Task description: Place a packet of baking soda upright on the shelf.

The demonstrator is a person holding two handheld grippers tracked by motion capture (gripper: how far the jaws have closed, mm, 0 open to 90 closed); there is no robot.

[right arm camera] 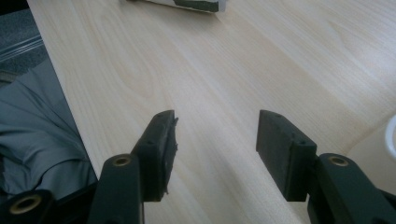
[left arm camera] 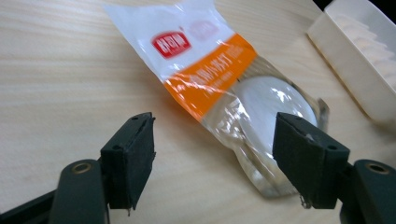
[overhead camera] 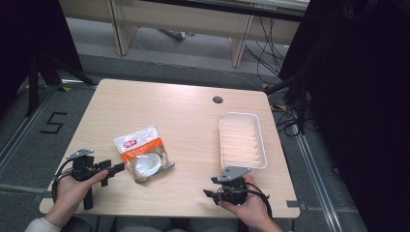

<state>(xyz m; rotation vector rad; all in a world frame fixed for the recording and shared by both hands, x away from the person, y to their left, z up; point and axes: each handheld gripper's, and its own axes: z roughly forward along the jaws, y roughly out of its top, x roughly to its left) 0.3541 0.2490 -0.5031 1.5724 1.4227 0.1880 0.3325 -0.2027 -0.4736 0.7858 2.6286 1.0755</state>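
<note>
On the wooden table [overhead camera: 179, 111], the largest container is a white ribbed tray [overhead camera: 242, 140] on the right half, with nothing in it. Left of it, near the front edge, lies a clear plastic packet [overhead camera: 143, 153] with a white top, an orange band and a red oval logo; its print is too blurred to read, and a white round item sits inside it. The left gripper [left arm camera: 212, 154] has its jaws spread just beside the packet's lower end, one jaw overlapping its corner. The right gripper [right arm camera: 215, 149] hovers over bare wood, jaws apart, gripping nothing.
</note>
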